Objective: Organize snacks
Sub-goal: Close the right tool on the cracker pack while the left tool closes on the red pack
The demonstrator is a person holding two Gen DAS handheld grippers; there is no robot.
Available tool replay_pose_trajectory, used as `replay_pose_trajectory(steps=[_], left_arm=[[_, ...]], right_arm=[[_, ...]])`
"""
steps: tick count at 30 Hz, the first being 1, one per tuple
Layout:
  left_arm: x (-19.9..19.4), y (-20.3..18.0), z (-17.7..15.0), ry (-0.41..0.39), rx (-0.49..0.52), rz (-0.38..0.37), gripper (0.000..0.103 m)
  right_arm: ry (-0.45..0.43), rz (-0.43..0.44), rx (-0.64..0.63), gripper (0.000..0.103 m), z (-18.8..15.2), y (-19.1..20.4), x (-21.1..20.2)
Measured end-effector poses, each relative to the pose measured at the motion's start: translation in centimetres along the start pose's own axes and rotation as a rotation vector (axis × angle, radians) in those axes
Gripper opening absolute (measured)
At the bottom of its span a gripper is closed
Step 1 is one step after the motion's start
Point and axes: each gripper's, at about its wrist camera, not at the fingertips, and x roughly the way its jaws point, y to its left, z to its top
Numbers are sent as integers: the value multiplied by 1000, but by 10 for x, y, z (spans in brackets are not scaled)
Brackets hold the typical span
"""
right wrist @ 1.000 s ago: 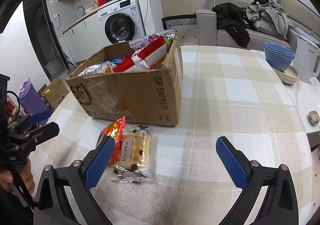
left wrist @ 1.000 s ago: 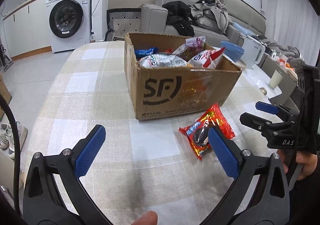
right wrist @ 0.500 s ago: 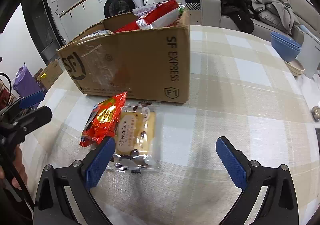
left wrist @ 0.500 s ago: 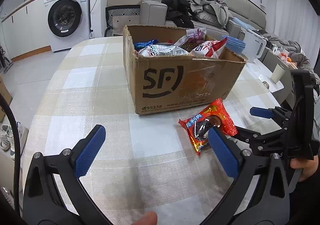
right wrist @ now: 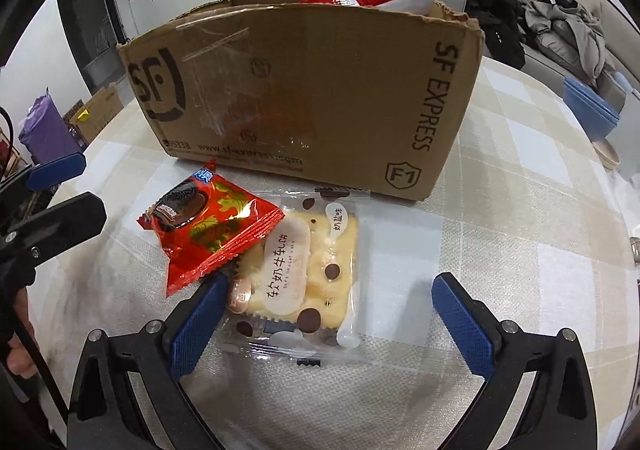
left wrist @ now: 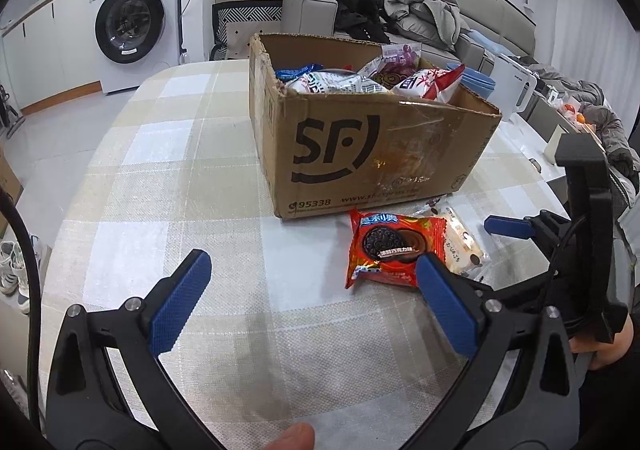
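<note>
A red Oreo packet (left wrist: 394, 248) (right wrist: 212, 228) lies on the checked tablecloth in front of a brown SF Express cardboard box (left wrist: 360, 153) (right wrist: 312, 97) filled with several snack bags. Its edge overlaps a clear packet of yellow nougat biscuits (right wrist: 304, 278) (left wrist: 460, 240). My right gripper (right wrist: 332, 314) is open and low over the table, its fingers either side of the biscuit packet, not closed on it. My left gripper (left wrist: 312, 302) is open and empty, with the red packet just beyond its right fingertip (left wrist: 444, 298).
Blue bowls (right wrist: 592, 109) and a white kettle (left wrist: 516, 87) stand at the table's far right. A washing machine (left wrist: 132, 25) and a sofa with clothes (left wrist: 416, 13) lie beyond the table. A finger (left wrist: 292, 436) shows at the bottom of the left view.
Both grippers have moved forward and down towards the two packets. The right one now has the biscuit packet between its open fingers; the box looms larger in both views.
</note>
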Motion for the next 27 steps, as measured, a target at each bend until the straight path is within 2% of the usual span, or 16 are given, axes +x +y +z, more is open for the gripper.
replay_pose_trajectory(steps=[9,17,19,20,21,22,24,27], left_arm=[[20,-11,-2,46,22,-35,102],[40,-32,0,94,89,-72,102],[45,-40,1,105,115,-75,102],[47,-42,1,110,123,-76,102],[48,-44,0,113,127,-78,102],[50,-46,-1,119,133,-84,102],[55,-50,0,133,145,-87,102],[62,-60,1,145,160,-89,102]], right_arm=[[3,-27,2,102,-10,-17,-4],[4,-21,-4,102,4,-19,0],[-5,-21,-6,98,5,-19,0],[-10,-18,-10,92,4,-21,-1],[-15,-14,-15,83,4,-21,-3],[-19,-13,-16,79,3,-20,-5],[-29,-14,-11,59,3,-25,-9],[-37,4,-2,59,-1,-32,-13]])
